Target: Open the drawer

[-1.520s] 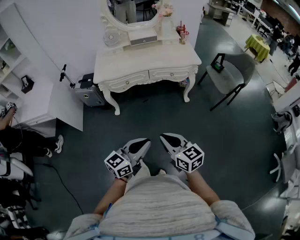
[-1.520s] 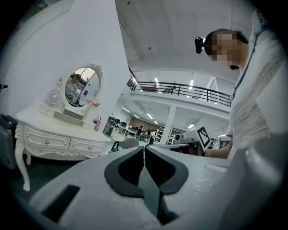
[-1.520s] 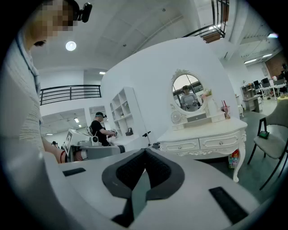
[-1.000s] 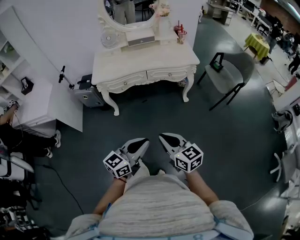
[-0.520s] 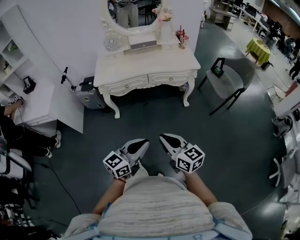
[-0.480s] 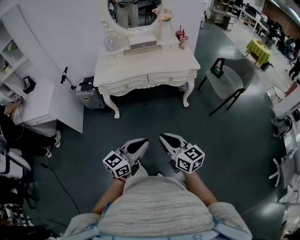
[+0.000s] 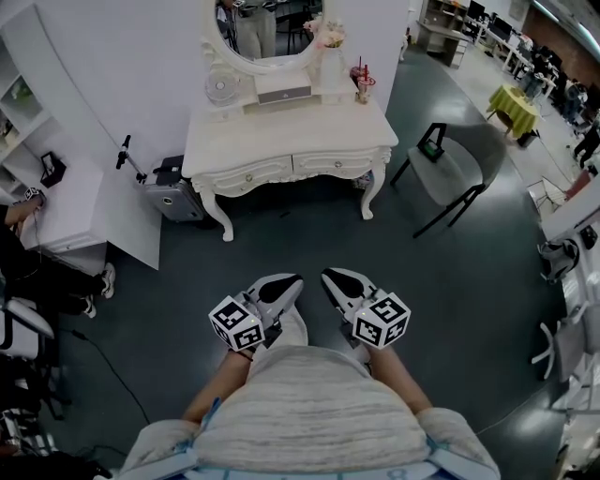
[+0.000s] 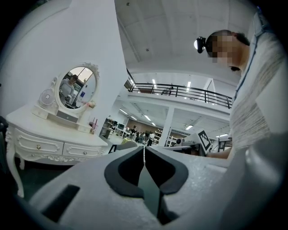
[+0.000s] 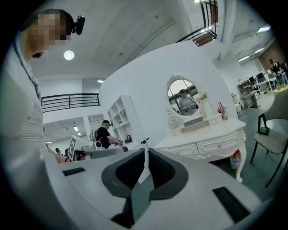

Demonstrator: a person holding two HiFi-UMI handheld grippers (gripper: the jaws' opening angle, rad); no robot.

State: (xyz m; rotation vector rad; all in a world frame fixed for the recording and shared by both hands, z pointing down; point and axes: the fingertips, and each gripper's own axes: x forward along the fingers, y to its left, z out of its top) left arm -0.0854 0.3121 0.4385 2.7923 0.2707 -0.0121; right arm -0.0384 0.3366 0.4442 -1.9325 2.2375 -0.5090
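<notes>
Dark floor (image 7: 281,239) lies between the dresser (image 7: 291,131) at twelve o'clock, its drawers (image 7: 293,167) closed, and the left gripper (image 7: 292,280) and right gripper (image 7: 329,276), both with jaws together and empty.

Mirror (image 7: 270,28) top past the head view's upper edge; drawer knobs (image 9: 218,145) mere specks.

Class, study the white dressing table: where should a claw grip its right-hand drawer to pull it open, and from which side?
Probably its small round knob, at the middle of the right-hand drawer front, approached level from the dressing table's open front side. The rest of the front is a broad carved panel; the knob looks like the only part small enough to pinch.
</notes>
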